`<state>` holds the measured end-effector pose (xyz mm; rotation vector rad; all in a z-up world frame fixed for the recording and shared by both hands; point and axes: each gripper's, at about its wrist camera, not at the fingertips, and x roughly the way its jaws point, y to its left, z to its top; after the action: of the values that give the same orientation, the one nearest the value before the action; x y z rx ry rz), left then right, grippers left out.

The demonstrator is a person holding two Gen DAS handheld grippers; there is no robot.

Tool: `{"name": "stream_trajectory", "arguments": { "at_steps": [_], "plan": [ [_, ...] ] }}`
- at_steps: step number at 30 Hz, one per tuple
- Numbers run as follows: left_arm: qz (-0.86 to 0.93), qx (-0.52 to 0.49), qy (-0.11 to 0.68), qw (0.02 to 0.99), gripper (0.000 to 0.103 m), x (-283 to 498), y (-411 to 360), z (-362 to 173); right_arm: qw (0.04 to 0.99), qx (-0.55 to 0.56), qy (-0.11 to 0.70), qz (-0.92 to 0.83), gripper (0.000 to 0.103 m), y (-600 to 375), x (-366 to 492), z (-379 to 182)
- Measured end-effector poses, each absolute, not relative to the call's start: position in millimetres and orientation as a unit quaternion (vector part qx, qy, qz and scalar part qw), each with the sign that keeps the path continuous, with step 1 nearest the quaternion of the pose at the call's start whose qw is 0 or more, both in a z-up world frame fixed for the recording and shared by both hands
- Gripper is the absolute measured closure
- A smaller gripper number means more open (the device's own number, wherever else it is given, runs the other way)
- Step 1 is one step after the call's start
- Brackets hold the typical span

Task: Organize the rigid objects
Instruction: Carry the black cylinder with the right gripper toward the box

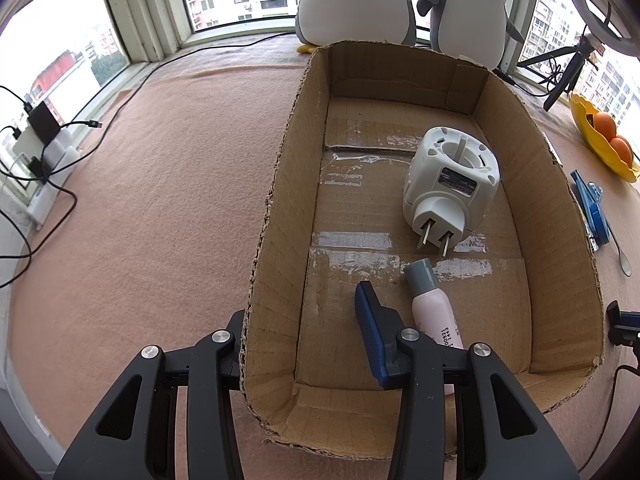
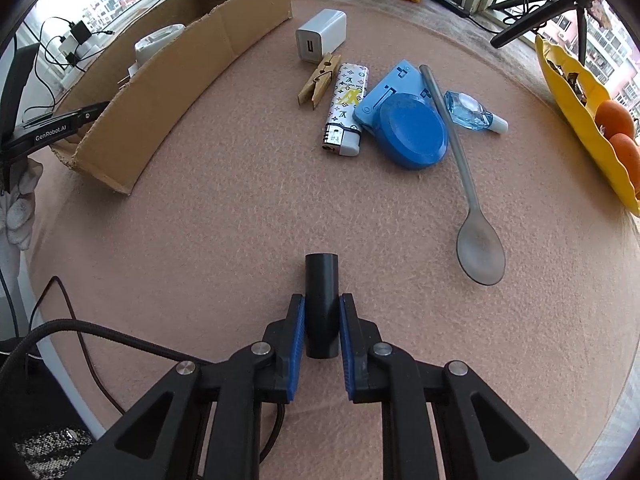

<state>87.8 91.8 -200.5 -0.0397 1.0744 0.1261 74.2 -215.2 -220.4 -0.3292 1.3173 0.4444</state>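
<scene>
An open cardboard box (image 1: 280, 184) holds a white plug-in device (image 1: 452, 184) and a pink bottle with a grey cap (image 1: 434, 308). My left gripper (image 1: 302, 304) straddles the box's near left wall. Its blue-padded finger (image 1: 372, 332) is inside and clear of the wall, and the other finger is outside, so its jaws stand apart. In the right wrist view my right gripper (image 2: 322, 300) has both blue pads pressed on a short black cylinder (image 2: 321, 276) lying on the pink cloth. Beyond it lie a lighter (image 2: 346, 110), a clothespin (image 2: 319, 80), a white charger (image 2: 322, 35), a blue round case (image 2: 412, 130) and a spoon (image 2: 476, 248).
A small clear blue bottle (image 2: 472, 112) lies beside the spoon handle. A yellow dish with oranges (image 2: 576, 112) sits at the right edge. Two penguin plush toys (image 1: 356, 0) stand behind the box by the window. Cables (image 1: 60, 192) run along the left edge.
</scene>
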Motion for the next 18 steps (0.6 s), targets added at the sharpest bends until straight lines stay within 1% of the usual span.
{"name": "stream_trajectory", "arguments": {
  "at_steps": [8,14,18],
  "plan": [
    [0.058,-0.019,0.51,0.858,0.062,85.3,95.1,-201.5,0.777,-0.135,0.582,0.199,0.088,-213.8,74.5,-201.4],
    [0.058,-0.019,0.51,0.858,0.062,85.4,95.2,-201.6,0.808,-0.118,0.542,0.201,0.088,-204.7,77.2,-166.7],
    [0.058,-0.019,0.51,0.858,0.062,85.3,94.9,-201.7,0.828,-0.101,0.511,0.208,0.088,-189.3,98.3,-144.2]
  ]
}}
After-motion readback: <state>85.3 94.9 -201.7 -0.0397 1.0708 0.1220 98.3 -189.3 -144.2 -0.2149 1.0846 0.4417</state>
